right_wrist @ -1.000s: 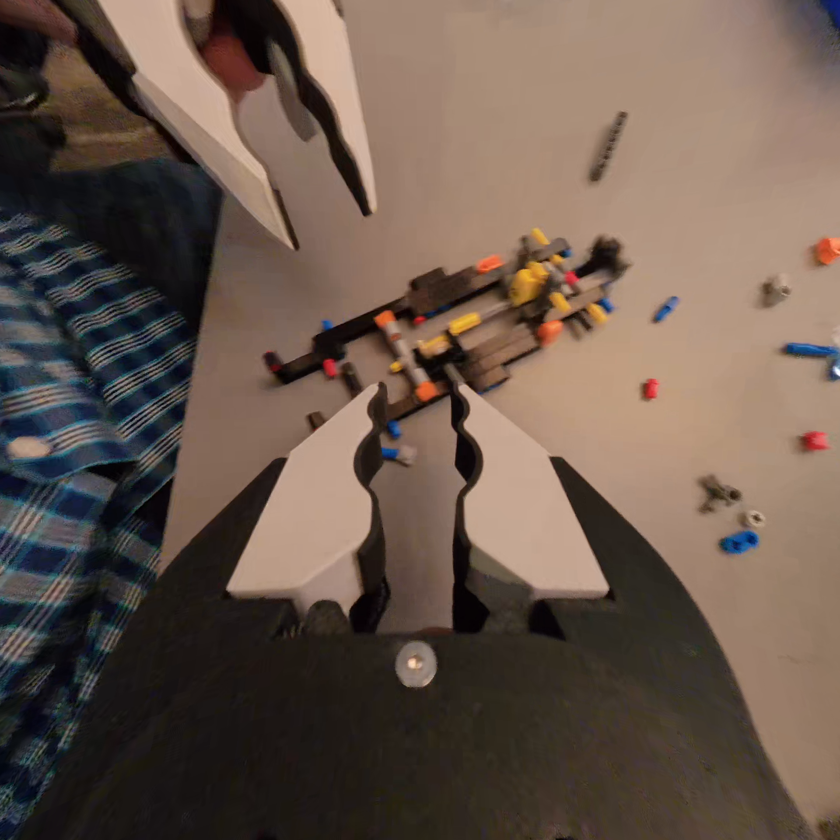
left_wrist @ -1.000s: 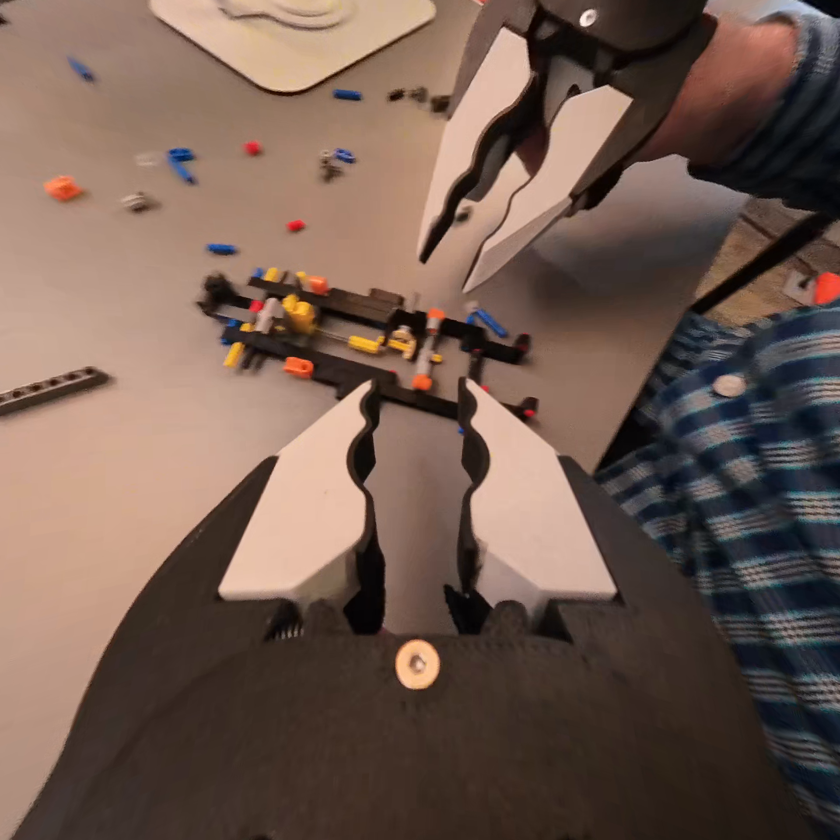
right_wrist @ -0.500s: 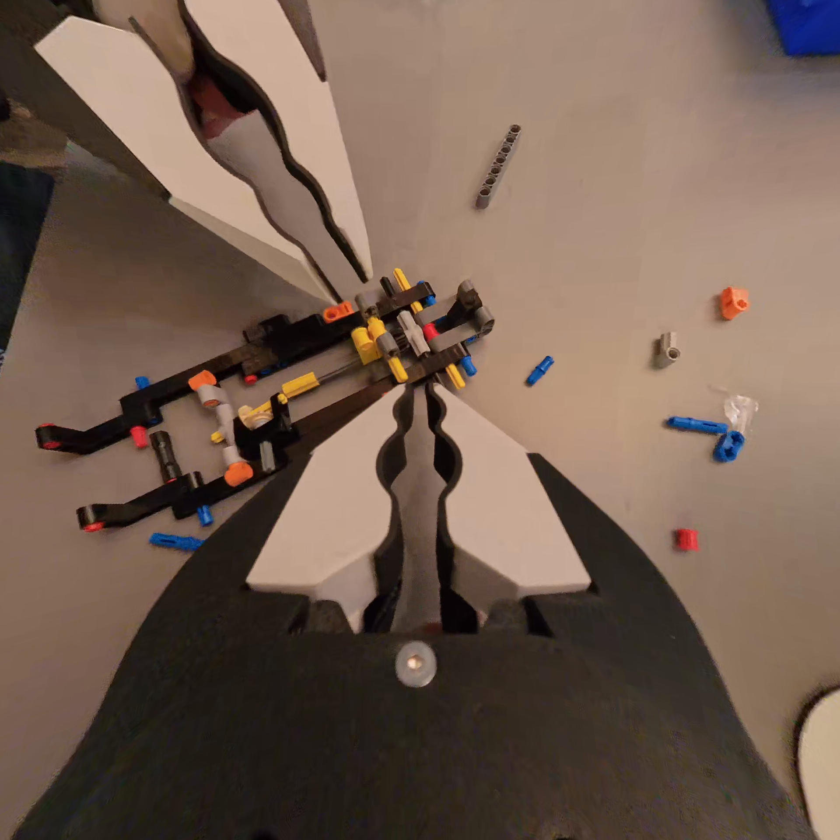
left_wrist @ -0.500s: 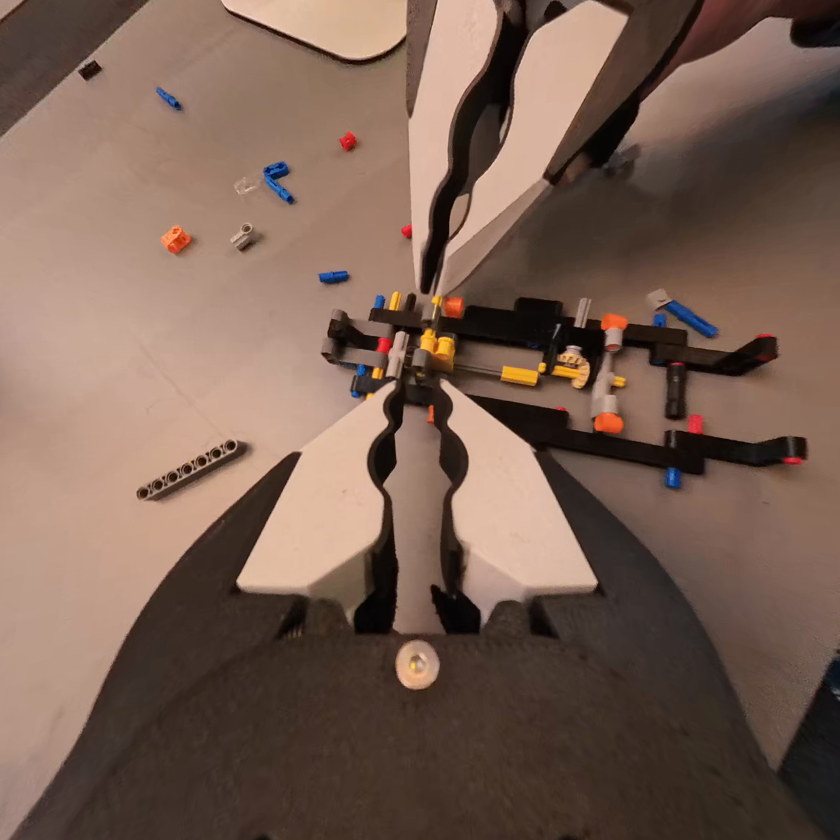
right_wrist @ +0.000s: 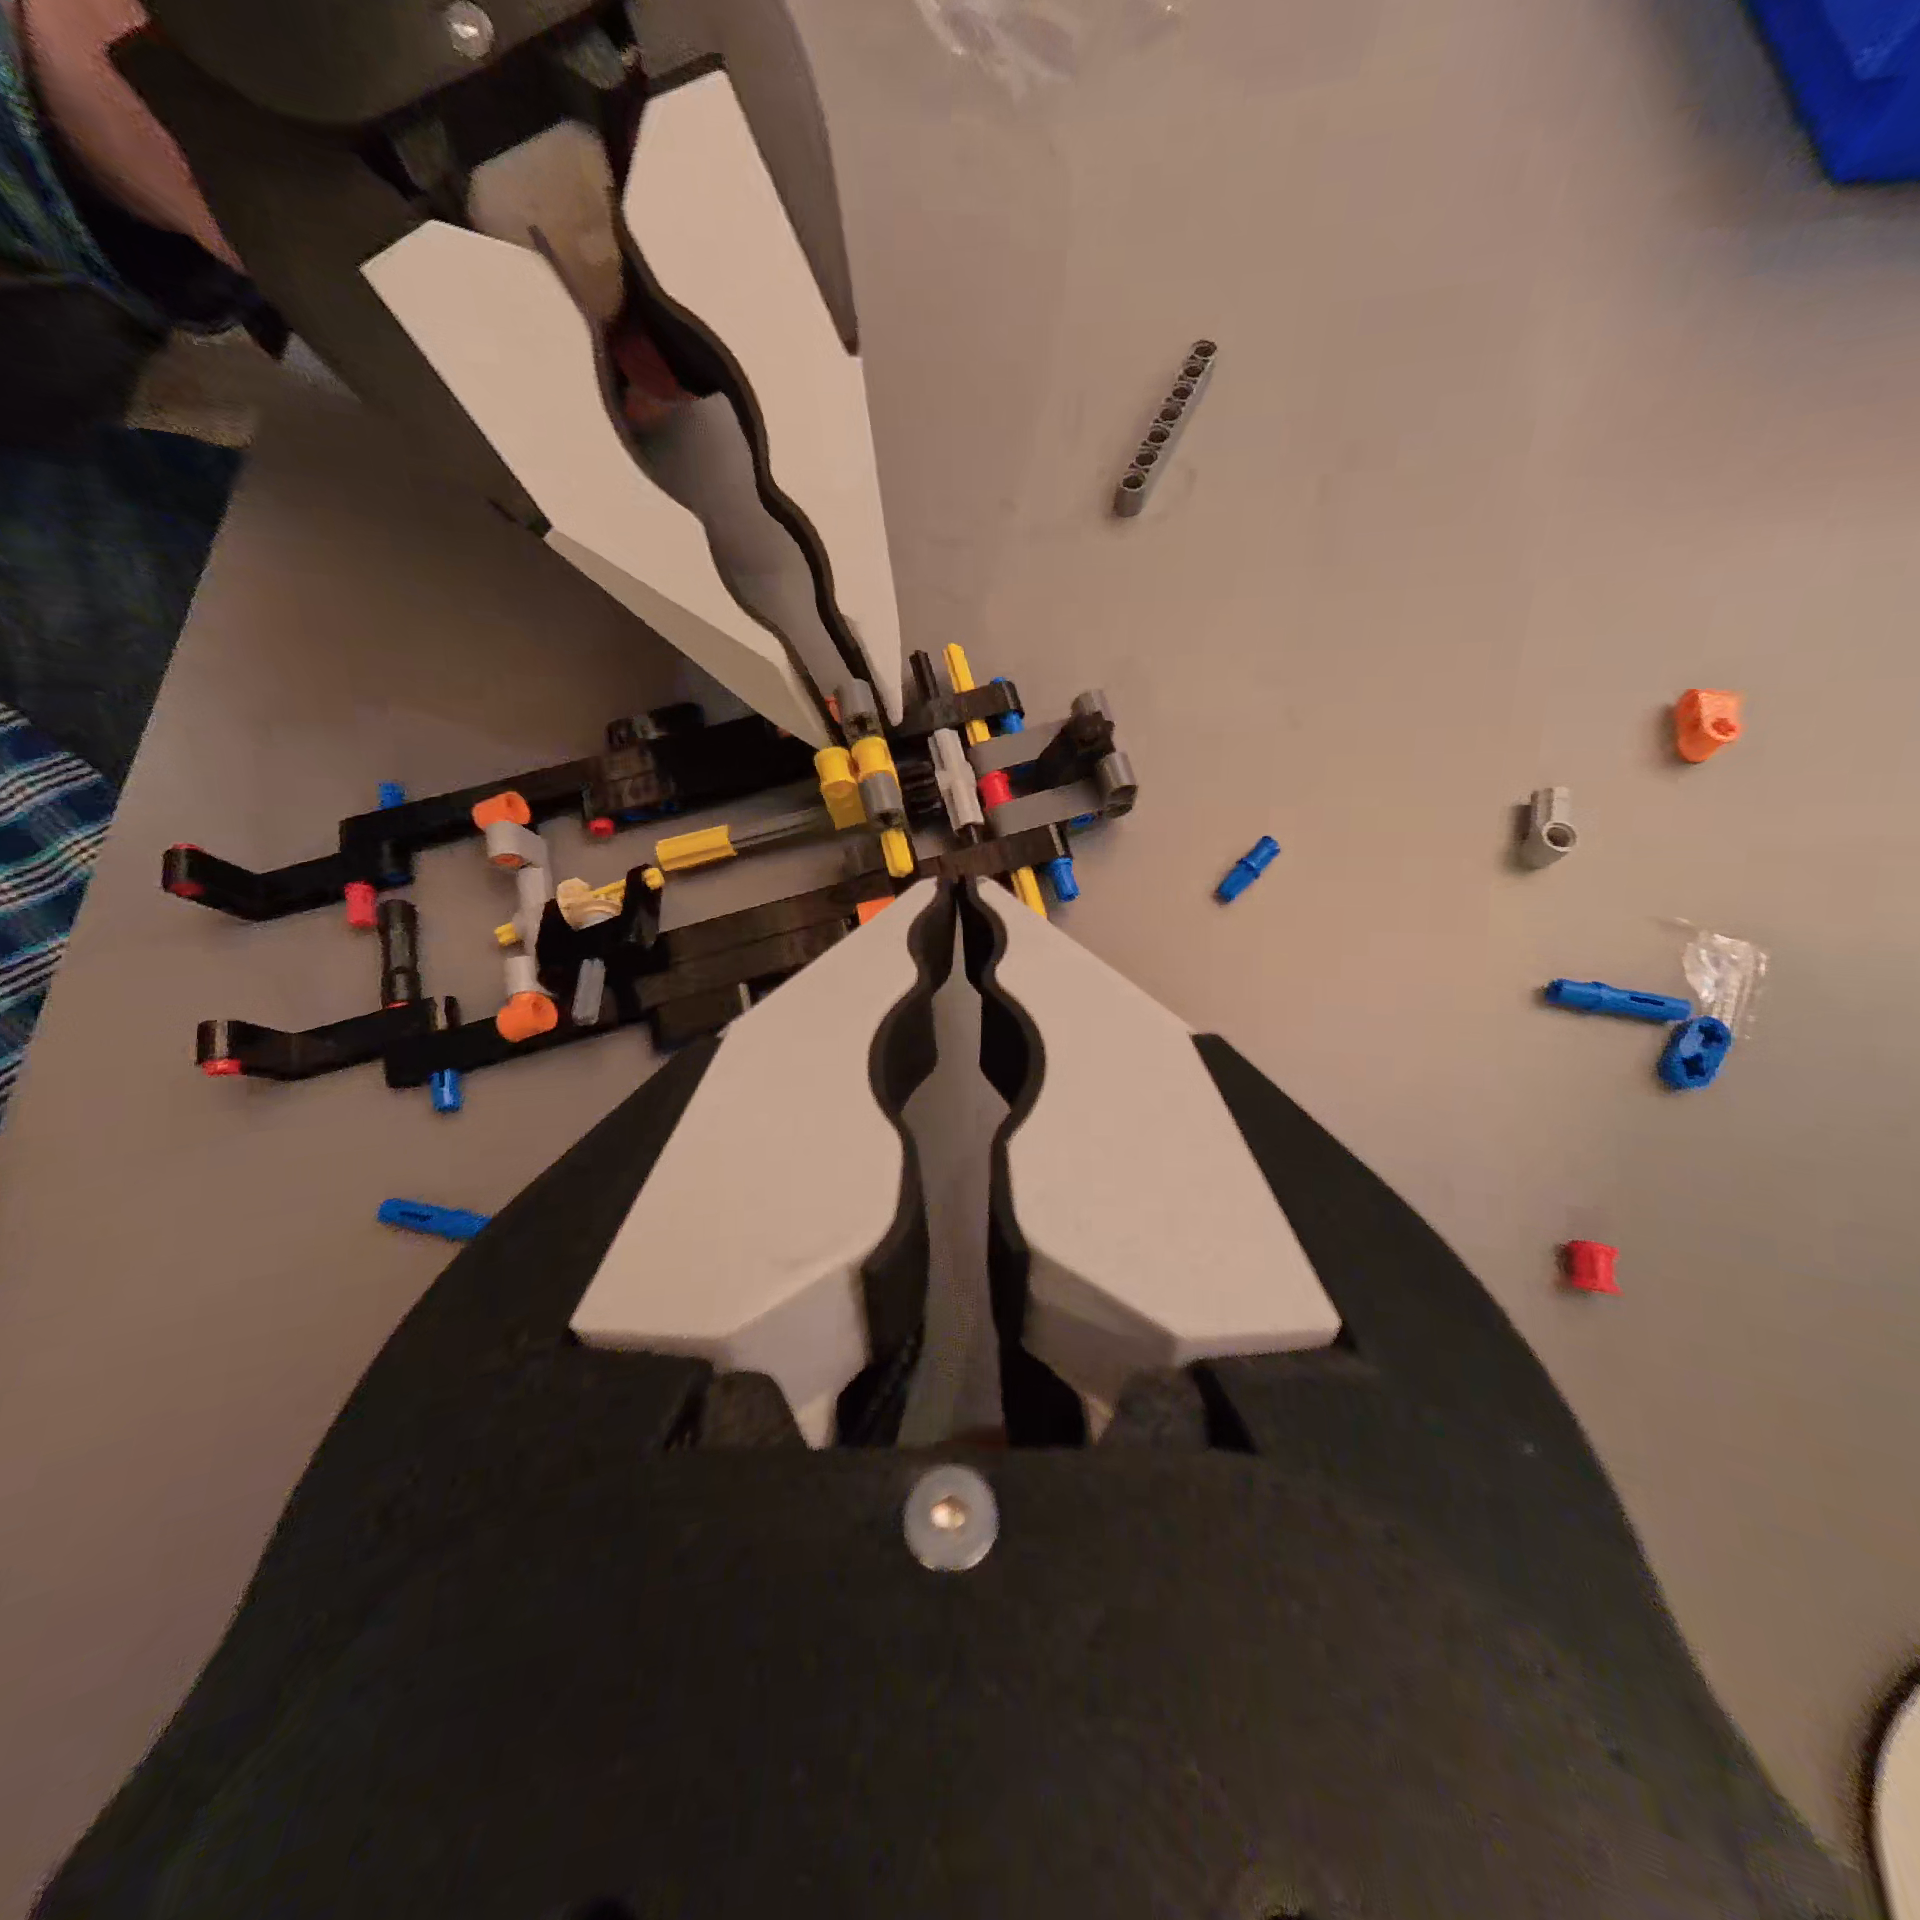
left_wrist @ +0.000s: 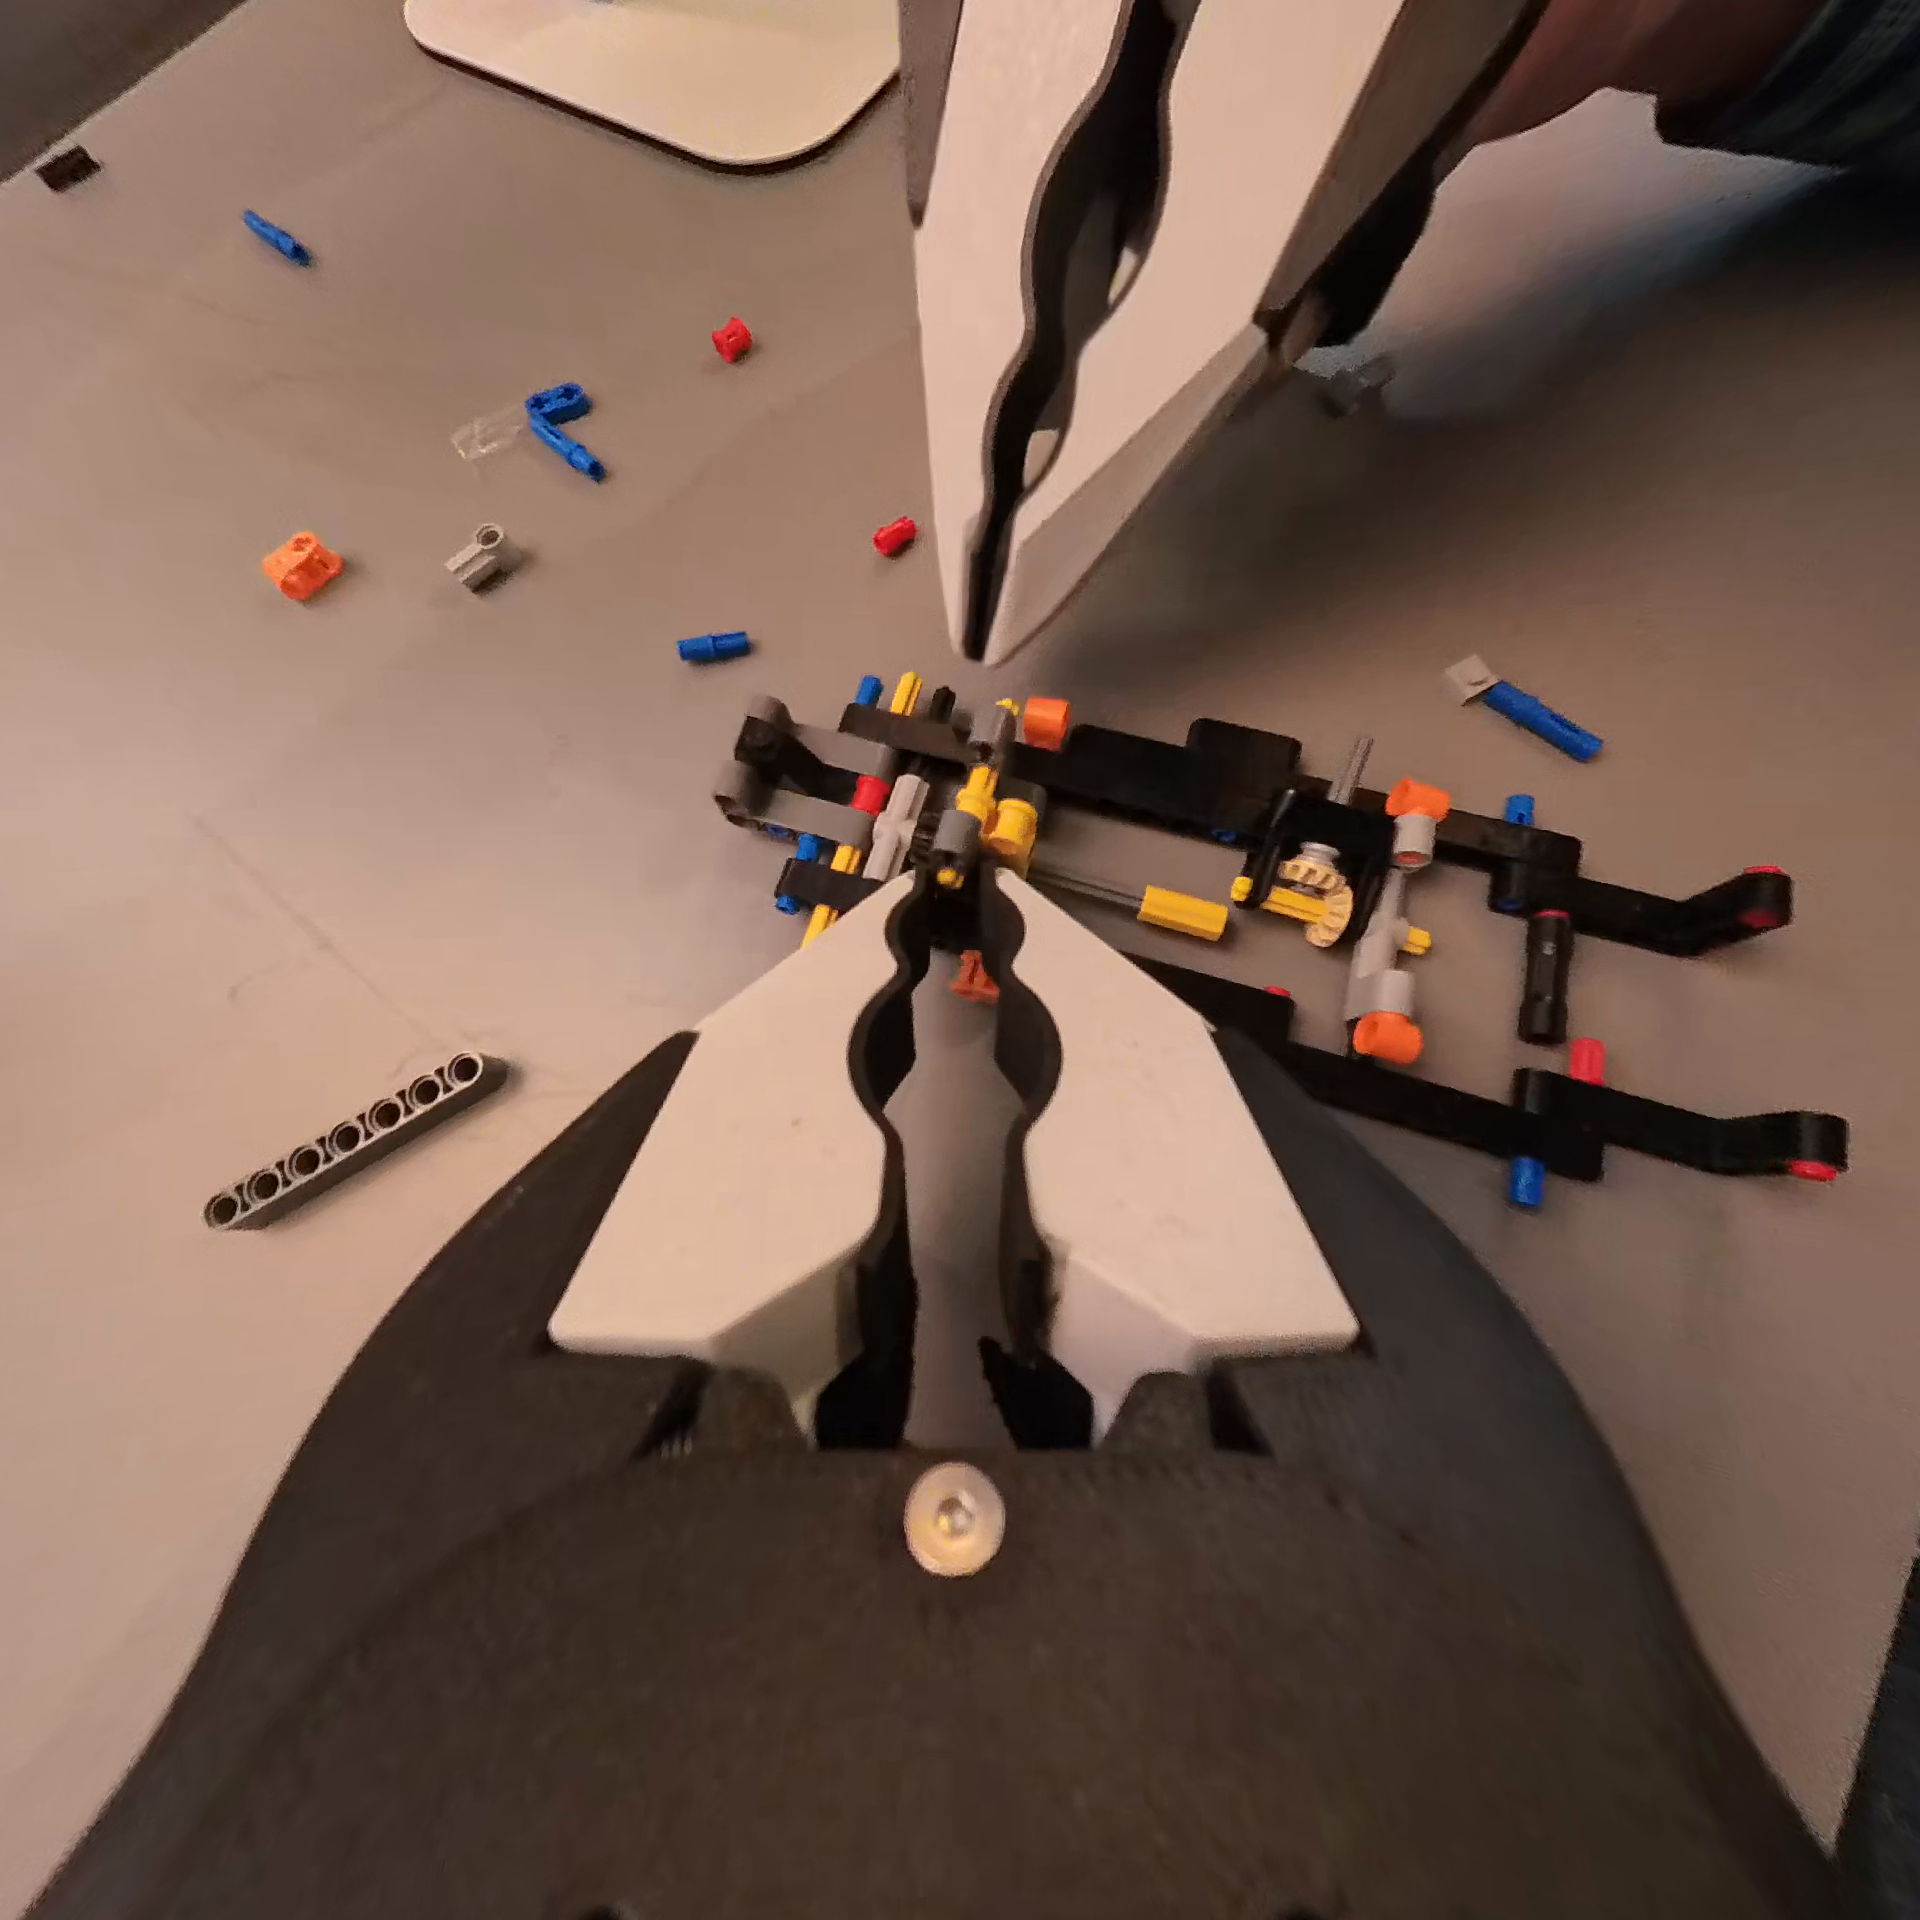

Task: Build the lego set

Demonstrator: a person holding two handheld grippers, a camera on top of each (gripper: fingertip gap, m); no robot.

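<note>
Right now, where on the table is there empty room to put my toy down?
Bare table lies left of the grey holed beam, and between it and the orange piece. It is crowded around the black frame build, where both grippers meet, and among the loose blue pins.

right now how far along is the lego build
Partly done: a black frame with yellow, grey and orange parts already stands assembled on the table. In hand: the left claw and right claw both work at its yellow end. Left: the grey beam and scattered blue pins remain unattached.
</note>
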